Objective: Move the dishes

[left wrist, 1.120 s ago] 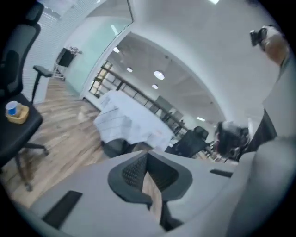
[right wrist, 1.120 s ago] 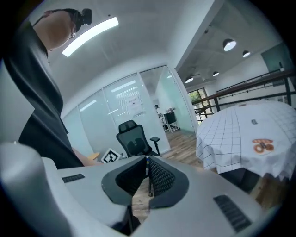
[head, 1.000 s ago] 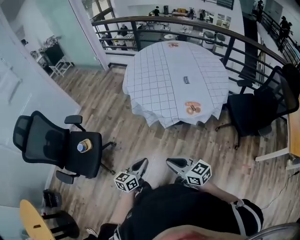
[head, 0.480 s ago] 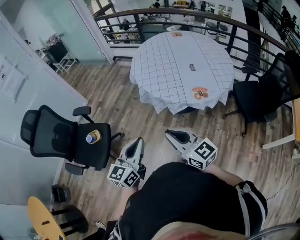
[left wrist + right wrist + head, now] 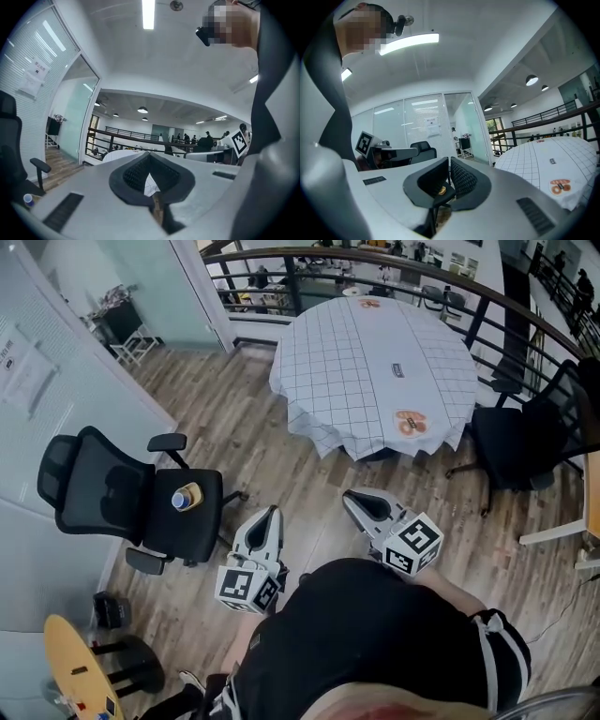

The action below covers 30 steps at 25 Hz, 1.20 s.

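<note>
A round table with a white grid cloth stands across the wooden floor, well ahead of both grippers. On it an orange-patterned dish lies near the front edge, also seen in the right gripper view. A second orange dish sits at the far edge, and a small dark item lies mid-table. My left gripper and right gripper are held level in front of the person's body, pointing toward the table. Both are shut with nothing between the pads.
A black office chair stands at the left with a cup on its seat. Another black chair is right of the table. A dark railing curves behind the table. A glass wall runs along the left.
Both grippers have risen and come forward from beside the body, the left more than the right. The head view has shifted, so the table sits further right and up.
</note>
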Available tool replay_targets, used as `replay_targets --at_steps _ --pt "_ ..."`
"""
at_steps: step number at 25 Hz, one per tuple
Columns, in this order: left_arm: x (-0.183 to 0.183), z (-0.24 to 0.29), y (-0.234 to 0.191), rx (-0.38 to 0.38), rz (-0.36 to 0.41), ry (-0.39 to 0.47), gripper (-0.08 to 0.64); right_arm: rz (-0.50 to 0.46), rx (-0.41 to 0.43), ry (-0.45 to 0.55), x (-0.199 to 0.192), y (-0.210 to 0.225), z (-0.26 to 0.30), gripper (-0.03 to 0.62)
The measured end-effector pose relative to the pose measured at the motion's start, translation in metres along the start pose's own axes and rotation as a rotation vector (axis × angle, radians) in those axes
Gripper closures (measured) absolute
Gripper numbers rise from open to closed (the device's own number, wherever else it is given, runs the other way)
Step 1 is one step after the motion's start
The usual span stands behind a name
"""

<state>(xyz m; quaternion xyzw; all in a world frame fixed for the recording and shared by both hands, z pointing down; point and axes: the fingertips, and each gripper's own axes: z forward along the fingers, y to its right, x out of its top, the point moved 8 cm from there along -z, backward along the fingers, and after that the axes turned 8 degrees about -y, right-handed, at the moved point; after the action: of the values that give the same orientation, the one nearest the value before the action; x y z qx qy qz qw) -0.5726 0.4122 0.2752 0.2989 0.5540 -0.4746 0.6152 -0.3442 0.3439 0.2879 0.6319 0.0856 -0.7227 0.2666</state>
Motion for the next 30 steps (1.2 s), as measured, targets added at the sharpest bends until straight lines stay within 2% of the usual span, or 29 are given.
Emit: replay_targets --at_steps 4,7,9,11,13,14,15,16,18,20,21,23,25,27,30 --pt "-0.012 0.018 0.010 -0.073 -0.045 -0.036 0.557 0.000 -0.003 -0.014 -0.005 0.000 -0.004 0.561" --pt "-0.024 0.043 0.027 -0.161 -0.091 -0.123 0.557 0.000 -0.025 -0.019 -0.009 0.008 -0.023 0.561" --pt "-0.035 0.065 0.043 -0.231 -0.124 -0.173 0.557 0.008 -0.068 -0.022 -0.014 0.020 -0.045 0.561" --pt "-0.054 0.092 0.059 -0.292 -0.130 -0.206 0.557 0.020 -0.118 -0.022 -0.020 0.036 -0.073 0.561" --pt "-0.094 0.124 0.061 -0.306 -0.109 -0.277 0.557 0.041 -0.162 -0.013 -0.026 0.051 -0.105 0.563" --pt "-0.126 0.137 0.052 -0.274 -0.110 -0.355 0.557 0.056 -0.184 -0.007 -0.030 0.056 -0.122 0.565" --pt "-0.162 0.145 0.037 -0.211 -0.135 -0.462 0.557 0.074 -0.207 -0.001 -0.035 0.062 -0.138 0.565" --pt "-0.201 0.147 0.016 -0.122 -0.193 -0.582 0.557 0.095 -0.233 0.001 -0.041 0.067 -0.153 0.566" --pt "-0.271 0.126 -0.029 0.083 -0.386 -0.768 0.557 0.129 -0.285 -0.004 -0.052 0.077 -0.178 0.568" --pt "-0.320 0.078 -0.068 0.276 -0.561 -0.882 0.557 0.153 -0.329 -0.005 -0.060 0.085 -0.195 0.569" --pt "-0.335 0.050 -0.082 0.367 -0.601 -0.947 0.557 0.166 -0.346 -0.002 -0.064 0.089 -0.200 0.569" --pt "-0.352 0.004 -0.099 0.498 -0.605 -1.072 0.557 0.199 -0.359 0.009 -0.067 0.103 -0.202 0.571" --pt "-0.353 -0.011 -0.108 0.537 -0.575 -1.115 0.557 0.218 -0.317 0.024 -0.063 0.121 -0.191 0.572" --pt "-0.343 0.002 -0.117 0.519 -0.529 -1.091 0.557 0.198 -0.235 0.024 -0.050 0.137 -0.162 0.572" --pt "-0.326 0.045 -0.129 0.474 -0.473 -1.042 0.557 0.086 -0.147 0.001 -0.013 0.154 -0.109 0.572"
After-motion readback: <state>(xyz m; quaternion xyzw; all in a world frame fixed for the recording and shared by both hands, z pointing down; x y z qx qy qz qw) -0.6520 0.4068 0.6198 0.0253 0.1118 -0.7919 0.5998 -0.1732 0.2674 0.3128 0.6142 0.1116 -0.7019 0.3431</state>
